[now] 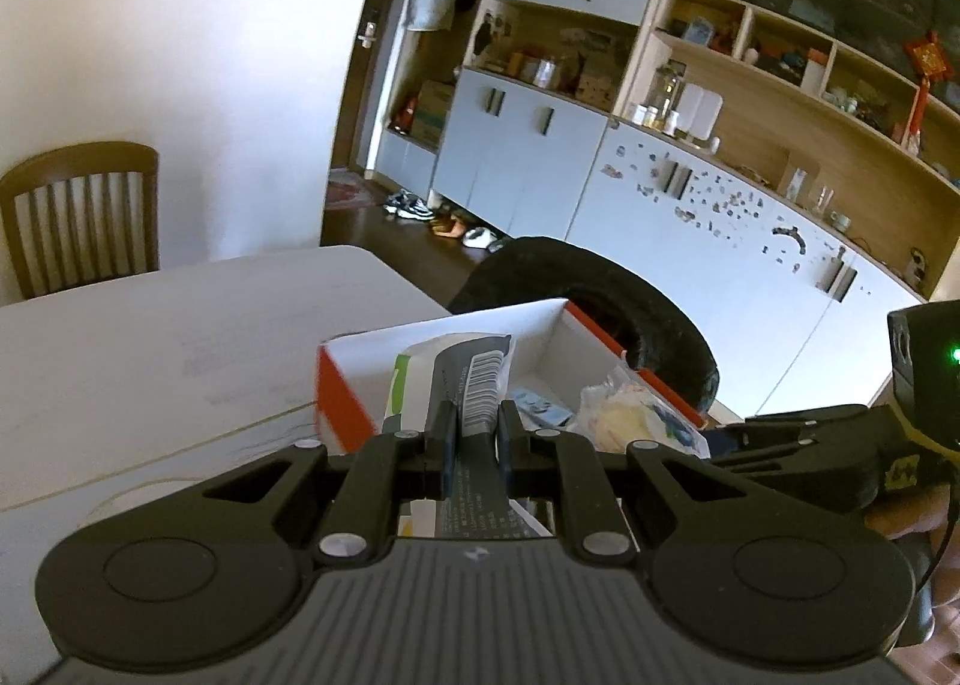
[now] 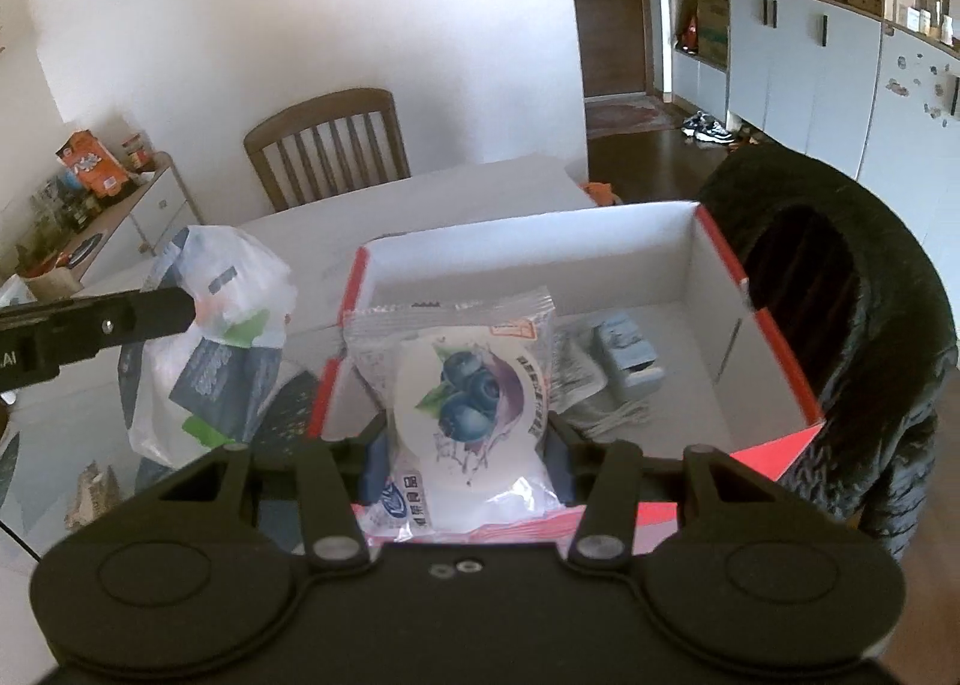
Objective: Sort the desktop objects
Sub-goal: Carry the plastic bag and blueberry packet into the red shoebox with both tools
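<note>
My left gripper (image 1: 474, 415) is shut on a flat white, green and dark grey packet (image 1: 474, 373) with a barcode, held over the near left side of the box. The box (image 2: 540, 241), white inside and red-orange outside, sits on the white table (image 1: 150, 337). My right gripper (image 2: 465, 433) is shut on a clear packet of blueberry bread (image 2: 462, 403), held above the box's near edge. The right wrist view shows the left gripper (image 2: 186, 313) at the left with its packet (image 2: 210, 349) hanging from it. A light blue packet (image 2: 627, 355) lies inside the box.
A black jacket (image 2: 870, 325) hangs over a chair right behind the box. A wooden chair (image 2: 330, 145) stands at the table's far side. A low sideboard (image 2: 138, 205) with snack boxes is at the left. White cabinets (image 1: 528, 157) and shelves line the far wall.
</note>
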